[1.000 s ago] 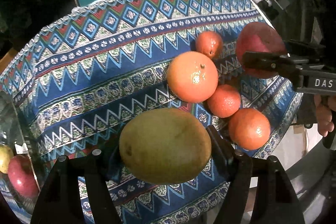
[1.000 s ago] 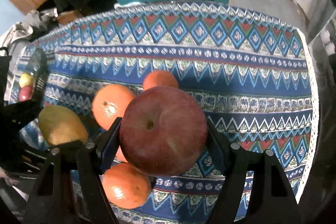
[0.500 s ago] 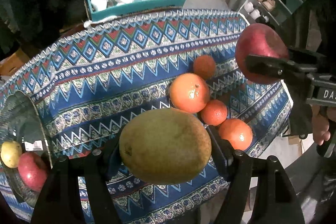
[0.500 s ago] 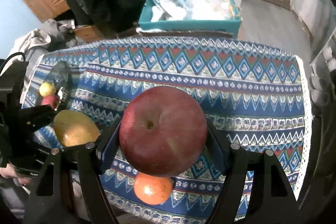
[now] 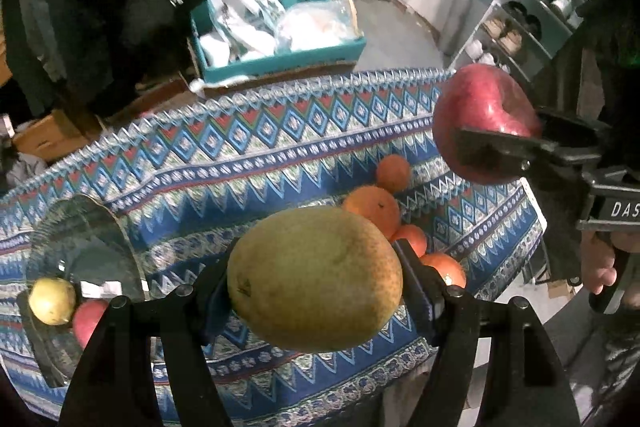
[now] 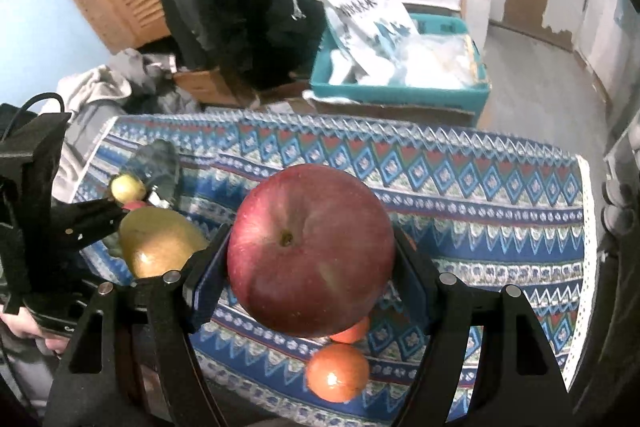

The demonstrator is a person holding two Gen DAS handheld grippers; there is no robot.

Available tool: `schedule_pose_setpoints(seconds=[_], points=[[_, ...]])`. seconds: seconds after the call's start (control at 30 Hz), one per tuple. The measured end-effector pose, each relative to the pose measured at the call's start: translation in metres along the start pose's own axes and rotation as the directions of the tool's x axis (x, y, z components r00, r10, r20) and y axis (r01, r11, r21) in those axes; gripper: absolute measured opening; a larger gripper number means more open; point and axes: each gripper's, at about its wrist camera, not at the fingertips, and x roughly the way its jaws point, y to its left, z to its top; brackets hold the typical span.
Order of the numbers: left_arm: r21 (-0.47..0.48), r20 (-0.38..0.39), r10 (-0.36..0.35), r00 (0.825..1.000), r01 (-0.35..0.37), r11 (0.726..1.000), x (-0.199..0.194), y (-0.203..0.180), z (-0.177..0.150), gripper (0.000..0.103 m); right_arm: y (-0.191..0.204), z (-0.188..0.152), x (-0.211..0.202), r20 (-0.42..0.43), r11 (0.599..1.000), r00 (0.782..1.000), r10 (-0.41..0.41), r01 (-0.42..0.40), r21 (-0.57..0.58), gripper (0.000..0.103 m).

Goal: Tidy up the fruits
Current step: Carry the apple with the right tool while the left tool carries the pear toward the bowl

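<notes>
Pear (image 5: 315, 279) lies crosswise in left claw (image 5: 316, 287).

A large yellow-green pear (image 5: 314, 279) with fine speckles sits sideways in the air, clamped at both ends, above the patterned cloth. A glossy red apple (image 6: 310, 249), stem dimple toward the camera, is likewise raised clear of the table. Four oranges (image 5: 374, 205) lie clustered, touching, near the table's right edge. A small yellow fruit (image 5: 52, 301) and a red one (image 5: 90, 319) rest together in a glass bowl (image 5: 86, 227) at the left.
</notes>
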Motion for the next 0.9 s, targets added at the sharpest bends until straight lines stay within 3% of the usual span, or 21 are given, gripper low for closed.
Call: schedule_pose_setpoints(seconds=[0.43, 0.9], points=[[-0.078, 0.060, 0.022, 0.998, -0.017, 0.997, -0.036, 0.039, -0.005, 0.074, 0.048, 0.027, -0.004, 0.044, 0.997, 0.998, 0.053, -0.050, -0.067, 0.074], [-0.170, 0.089, 0.049, 0.995, -0.034, 0.985, -0.058, 0.092, -0.028, 0.074, 0.103, 0.047, 0.028, 0.009, 0.986, 0.993, 0.115, -0.112, -0.126, 0.074]])
